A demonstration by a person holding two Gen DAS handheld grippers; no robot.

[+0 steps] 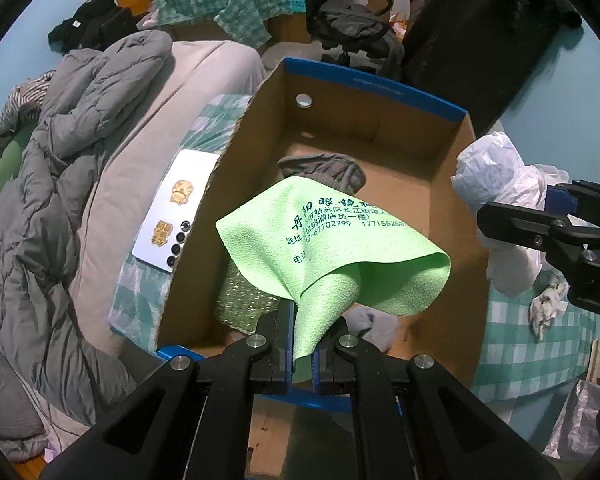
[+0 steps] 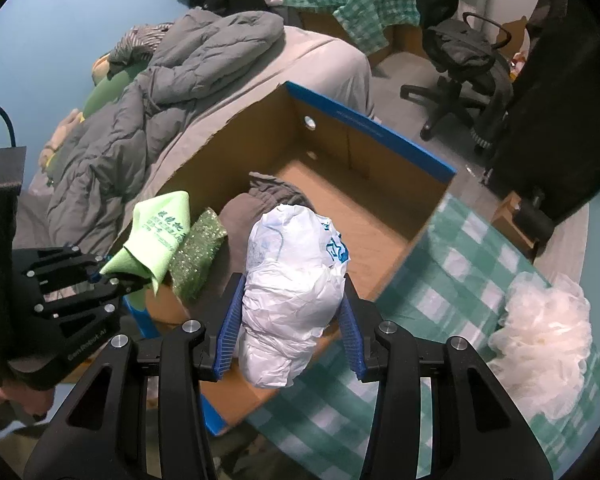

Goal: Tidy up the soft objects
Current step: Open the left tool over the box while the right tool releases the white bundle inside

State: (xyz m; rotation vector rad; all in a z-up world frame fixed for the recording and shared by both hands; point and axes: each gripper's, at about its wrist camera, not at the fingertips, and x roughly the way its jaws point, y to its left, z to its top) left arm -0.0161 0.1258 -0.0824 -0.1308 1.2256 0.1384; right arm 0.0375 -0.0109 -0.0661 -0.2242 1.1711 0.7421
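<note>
The left hand-held gripper (image 1: pixel 302 344) pinched a green cloth (image 1: pixel 332 248) above the cardboard box (image 1: pixel 380 128); the right hand-held gripper (image 2: pixel 292 332) beside it clasped a crumpled white plastic bag (image 2: pixel 292 280).

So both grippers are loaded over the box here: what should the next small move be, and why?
Probably open the left gripper and let the green cloth drop. It is pinched by one corner and already hangs inside the box, above the grey clothes lying there. The right gripper, shut on the white bag, sits nearer the box's edge and could follow.
</note>
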